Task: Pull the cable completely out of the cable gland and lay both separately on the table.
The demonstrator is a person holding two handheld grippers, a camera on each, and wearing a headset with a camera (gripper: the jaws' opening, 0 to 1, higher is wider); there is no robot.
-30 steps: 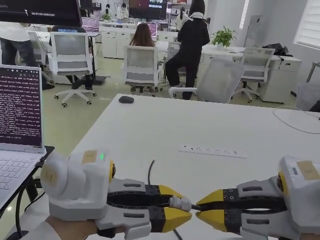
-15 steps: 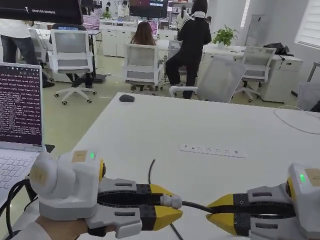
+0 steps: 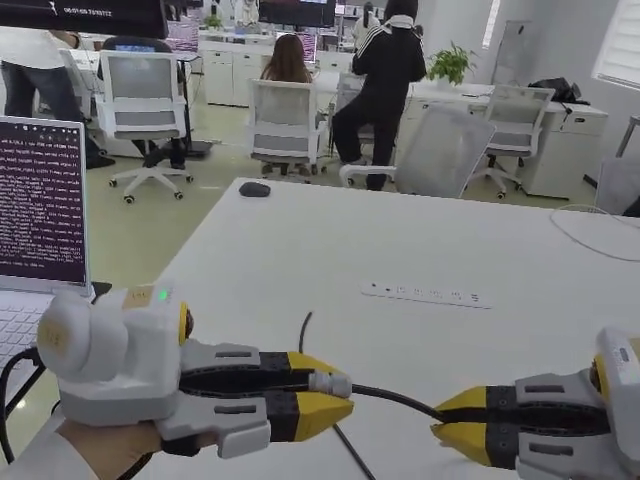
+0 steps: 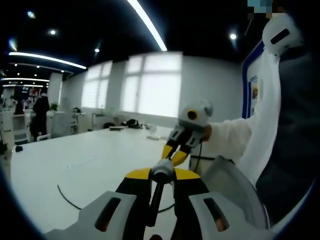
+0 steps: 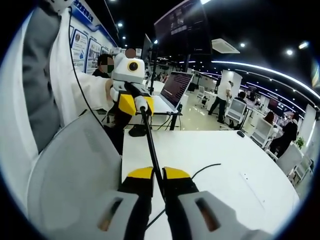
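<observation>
A white cable gland [image 3: 330, 383] sits between the yellow jaw tips of my left gripper [image 3: 336, 390], which is shut on it low over the white table [image 3: 400, 250]. A black cable [image 3: 395, 398] comes out of the gland and runs right into my right gripper [image 3: 437, 418], which is shut on it. The cable's other part [image 3: 301, 337] trails across the table behind the left gripper. In the left gripper view the gland [image 4: 162, 170] fills the jaw tips, with the right gripper [image 4: 176, 150] beyond. In the right gripper view the cable [image 5: 152, 152] leads from my jaws to the gland [image 5: 141, 104].
An open laptop [image 3: 40, 200] stands at the left edge. A white power strip [image 3: 425, 294] lies mid-table, a dark mouse [image 3: 253, 189] at the far edge, and a thin white cable [image 3: 590, 245] at the right. Office chairs and people are beyond the table.
The two grippers have drawn apart, the left one leftward and the right one rightward. A longer stretch of black cable now shows between the gland and the right gripper.
</observation>
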